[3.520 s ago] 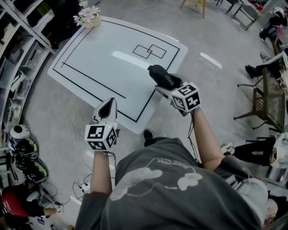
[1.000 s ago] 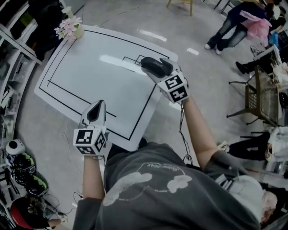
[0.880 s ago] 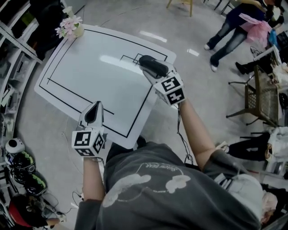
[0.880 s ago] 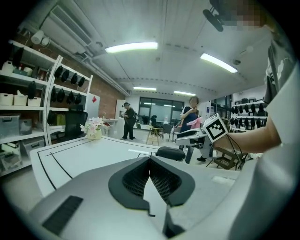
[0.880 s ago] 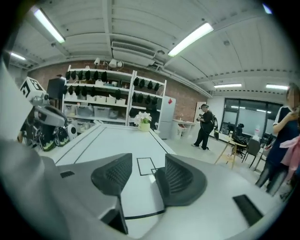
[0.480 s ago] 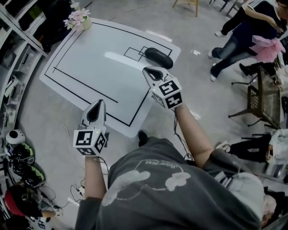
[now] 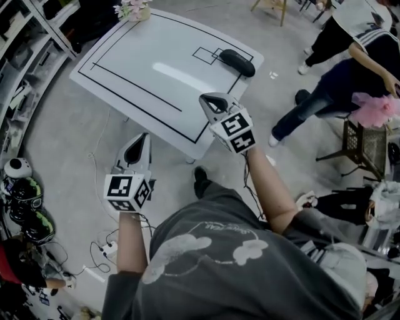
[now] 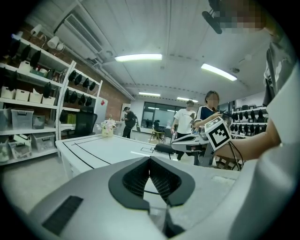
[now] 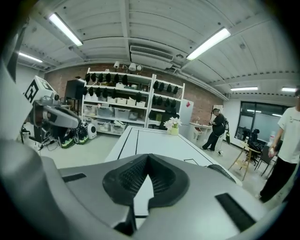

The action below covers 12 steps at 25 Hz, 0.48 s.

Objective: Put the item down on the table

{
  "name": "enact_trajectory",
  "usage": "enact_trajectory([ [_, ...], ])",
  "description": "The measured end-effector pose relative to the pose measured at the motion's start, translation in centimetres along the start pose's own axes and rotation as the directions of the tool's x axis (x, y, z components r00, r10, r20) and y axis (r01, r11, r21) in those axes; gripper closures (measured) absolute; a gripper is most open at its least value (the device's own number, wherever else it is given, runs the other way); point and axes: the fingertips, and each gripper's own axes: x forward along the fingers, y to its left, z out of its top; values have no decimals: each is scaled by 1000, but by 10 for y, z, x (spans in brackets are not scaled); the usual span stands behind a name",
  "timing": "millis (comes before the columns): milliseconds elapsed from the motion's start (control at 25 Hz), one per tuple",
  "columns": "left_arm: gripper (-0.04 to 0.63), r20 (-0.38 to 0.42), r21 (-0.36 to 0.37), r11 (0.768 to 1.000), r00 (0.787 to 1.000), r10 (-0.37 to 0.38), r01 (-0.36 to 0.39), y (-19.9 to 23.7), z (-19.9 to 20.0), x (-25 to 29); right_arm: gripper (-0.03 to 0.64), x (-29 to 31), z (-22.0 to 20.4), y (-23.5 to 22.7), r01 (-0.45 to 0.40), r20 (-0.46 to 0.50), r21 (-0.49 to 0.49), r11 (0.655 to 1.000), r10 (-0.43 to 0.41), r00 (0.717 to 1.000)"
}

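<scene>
The item, a black oblong case (image 7: 237, 62), lies on the white table (image 7: 156, 69) near its far right corner, beside a small drawn rectangle. My right gripper (image 7: 211, 99) hovers at the table's near right edge, well short of the case, shut with nothing in it. Its own view shows the pads (image 9: 136, 176) closed together and the case (image 9: 224, 172) off to the right. My left gripper (image 7: 141, 139) hangs below the table's near edge over the floor, also shut and empty. In the left gripper view the case (image 8: 164, 148) sits on the table beyond the closed jaws.
A flower pot (image 7: 133, 9) stands on the table's far left corner. Shelves (image 7: 31, 44) line the left side, with helmets (image 7: 24, 200) and cables (image 7: 106, 250) on the floor. People (image 7: 337, 69) stand right of the table, near a dark bench (image 7: 365, 140).
The right gripper has let go of the black case on the table, pulled back toward the body and shut. The left gripper stayed low and shut. People at the right moved closer.
</scene>
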Motion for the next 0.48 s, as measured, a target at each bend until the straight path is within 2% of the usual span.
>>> enact_trajectory([
  [280, 592, 6, -7, 1000, 1000, -7, 7, 0, -18, -59, 620, -27, -12, 62, -1, -49, -23, 1000, 0, 999],
  [480, 592, 7, -1, 1000, 1000, -22, 22, -8, -29, -93, 620, -46, -14, 87, 22, -27, -16, 1000, -22, 999],
])
